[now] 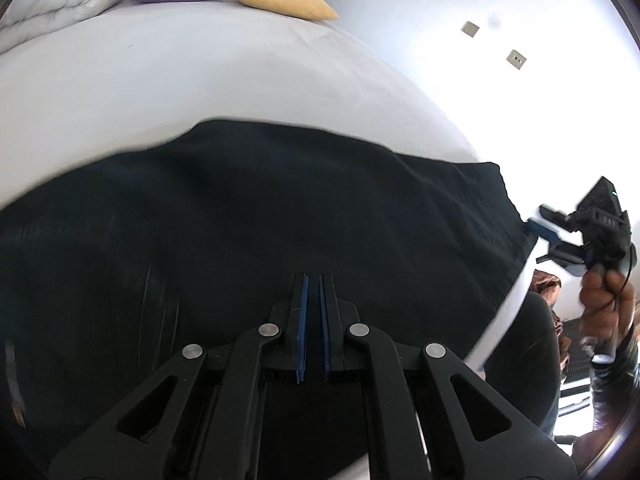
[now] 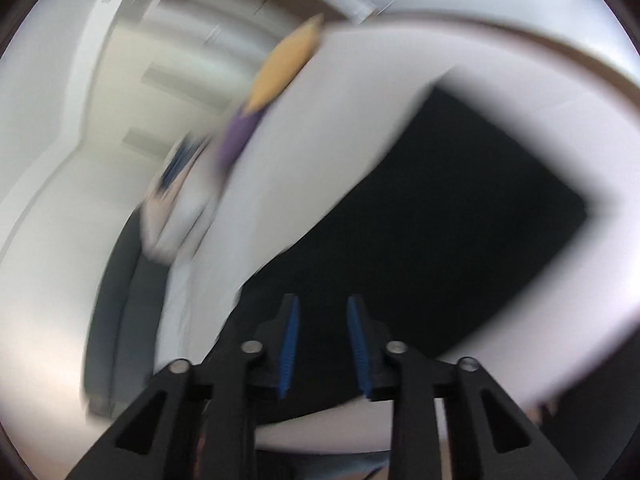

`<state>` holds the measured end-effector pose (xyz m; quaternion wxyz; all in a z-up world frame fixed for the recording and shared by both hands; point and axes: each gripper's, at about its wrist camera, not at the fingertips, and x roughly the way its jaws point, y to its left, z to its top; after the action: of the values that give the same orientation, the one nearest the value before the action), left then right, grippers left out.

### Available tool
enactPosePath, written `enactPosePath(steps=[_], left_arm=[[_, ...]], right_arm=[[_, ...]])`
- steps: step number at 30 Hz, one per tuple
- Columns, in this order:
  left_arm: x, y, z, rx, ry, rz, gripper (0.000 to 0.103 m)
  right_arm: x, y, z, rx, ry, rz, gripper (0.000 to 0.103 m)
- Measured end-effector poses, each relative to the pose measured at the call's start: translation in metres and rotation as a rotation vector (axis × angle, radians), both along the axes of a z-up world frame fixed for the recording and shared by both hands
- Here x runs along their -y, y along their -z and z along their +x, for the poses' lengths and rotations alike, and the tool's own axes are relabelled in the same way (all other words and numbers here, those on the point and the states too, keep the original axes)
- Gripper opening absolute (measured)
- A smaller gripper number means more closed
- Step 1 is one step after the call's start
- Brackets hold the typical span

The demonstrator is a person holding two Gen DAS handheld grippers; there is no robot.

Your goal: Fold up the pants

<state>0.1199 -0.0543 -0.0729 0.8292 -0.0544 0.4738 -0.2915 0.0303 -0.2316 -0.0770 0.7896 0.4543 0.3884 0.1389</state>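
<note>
1. The left hand-held gripper (image 1: 313, 280) has its blue pads almost pressed together, with only a thin gap. The cloth behind that gap is just as dark, so I cannot tell if it pinches any.
2. The black pants (image 1: 256, 216) lie flat on the white bed (image 1: 180, 76), right under and ahead of this gripper. Their long side runs left to right across it.
3. The right hand-held gripper (image 2: 322, 312) is spread open and holds nothing. It sits by the right end of the pants, so it is nearer that edge.
</note>
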Motion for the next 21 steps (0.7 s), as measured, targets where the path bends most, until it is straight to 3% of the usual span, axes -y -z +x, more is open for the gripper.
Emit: enactPosePath(steps=[3,6,7,8,9,11,13,17,21], left_arm=[[0.008,0.002,0.030,-0.029,0.005,-0.001,0.005],[0.009,0.013,0.055,-0.073,-0.011,-0.019,0.005],[0.009,0.018,0.063,-0.089,-0.014,-0.008,0.005],[0.008,0.024,0.068,-0.100,-0.014,0.011,0.005],[0.004,0.028,0.072,-0.106,-0.006,-0.001,0.005],[-0.006,0.033,0.080,-0.115,0.003,-0.047,0.005],[-0.018,0.037,0.088,-0.112,-0.016,-0.073,0.005],[-0.053,0.046,0.105,-0.105,-0.091,-0.148,0.005],[-0.084,0.053,0.114,-0.113,-0.153,-0.218,0.005]], right_arm=[[-0.048,0.038,0.049,-0.064,-0.139,0.081,0.019],[-0.086,0.077,0.085,-0.130,-0.203,0.176,0.017],[-0.092,0.084,0.093,-0.138,-0.212,0.171,0.012],[-0.094,0.088,0.098,-0.130,-0.207,0.150,0.000],[-0.091,0.092,0.098,-0.120,-0.195,0.161,0.000],[-0.072,0.096,0.101,-0.112,-0.146,0.212,0.000],[-0.042,0.095,0.104,-0.096,-0.071,0.202,0.000],[0.032,0.095,0.098,-0.066,0.146,0.208,0.000],[0.091,0.087,0.078,-0.027,0.328,0.142,0.000]])
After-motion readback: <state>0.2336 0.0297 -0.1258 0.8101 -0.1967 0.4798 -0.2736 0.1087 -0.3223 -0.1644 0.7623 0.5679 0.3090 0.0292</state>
